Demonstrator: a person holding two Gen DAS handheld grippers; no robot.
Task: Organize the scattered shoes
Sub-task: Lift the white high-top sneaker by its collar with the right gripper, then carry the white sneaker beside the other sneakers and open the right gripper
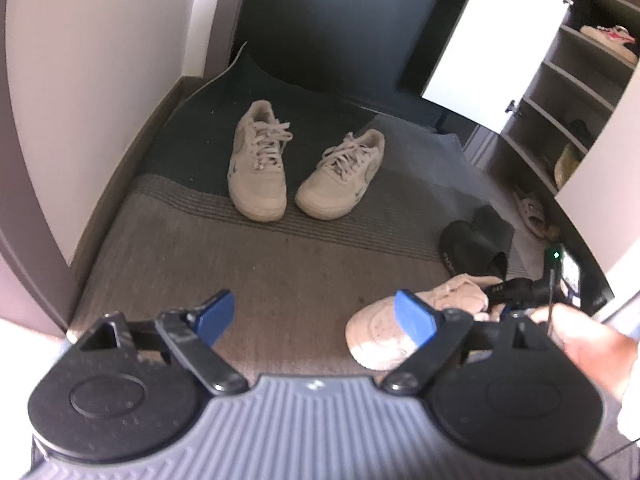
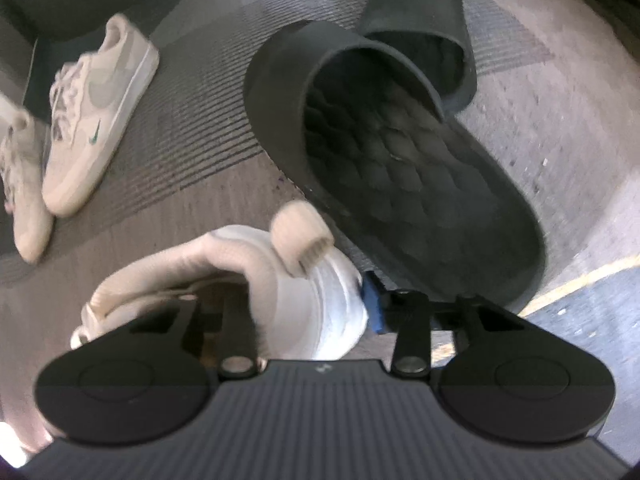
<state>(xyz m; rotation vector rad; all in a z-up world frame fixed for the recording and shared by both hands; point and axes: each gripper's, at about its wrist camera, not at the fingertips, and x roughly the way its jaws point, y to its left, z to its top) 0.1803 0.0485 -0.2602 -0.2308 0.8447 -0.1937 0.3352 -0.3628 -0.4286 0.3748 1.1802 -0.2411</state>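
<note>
Shoes lie scattered on a grey striped floor mat (image 1: 280, 264) beside an open shoe cabinet (image 1: 568, 92). The right gripper (image 2: 316, 304) has its fingers closed on the heel collar of a white low-top sneaker (image 2: 320, 292), whose long axis runs toward the left gripper (image 1: 316, 316). That one's blue-tipped fingers stand wide open, holding nothing, with the sneaker's toe just behind its right fingertip. Two black rubber slides (image 2: 400, 132) sit just beyond the held sneaker; a pair of beige laced sneakers (image 1: 304, 164) rests farther off, toes toward the camera. The right hand is nearest the cabinet.
</note>
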